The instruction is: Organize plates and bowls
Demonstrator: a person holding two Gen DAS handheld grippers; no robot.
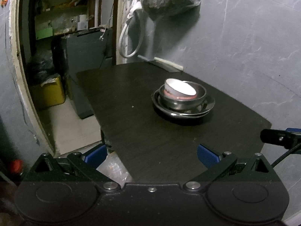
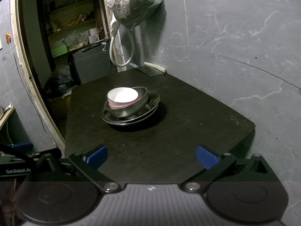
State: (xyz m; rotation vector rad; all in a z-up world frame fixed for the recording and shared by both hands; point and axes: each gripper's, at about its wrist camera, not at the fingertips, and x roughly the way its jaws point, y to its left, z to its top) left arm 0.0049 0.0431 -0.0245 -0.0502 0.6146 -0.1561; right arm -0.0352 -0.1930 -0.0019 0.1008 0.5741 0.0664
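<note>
The left gripper (image 1: 152, 155) hangs over the near edge of the dark wooden table (image 1: 143, 131) with its blue-padded fingers (image 1: 207, 158) spread wide and nothing between them. The right gripper (image 2: 152, 156) is just as wide and empty over the same edge. Both sit well apart from the dishes, which suggests a pause either before an approach or after a finished placement.

The task's things stand together as 1 stack toward the far side of the table: a white ceramic bowl with a red band (image 1: 179, 91) sits tilted inside a round steel bowl (image 1: 185, 98), which rests on shallow steel plates (image 1: 207, 106). Nesting small into large keeps the pile compact, though the tilt means the white bowl is probably not fully seated.

The left view alone shows a yellow container (image 1: 49, 92) on the floor and the tip of the other gripper at its right edge. The right view shows the flat grey cleaver with a pale handle (image 2: 153, 69) plainly, and the hanging plastic bag of dark contents (image 2: 135, 3) whole.
</note>
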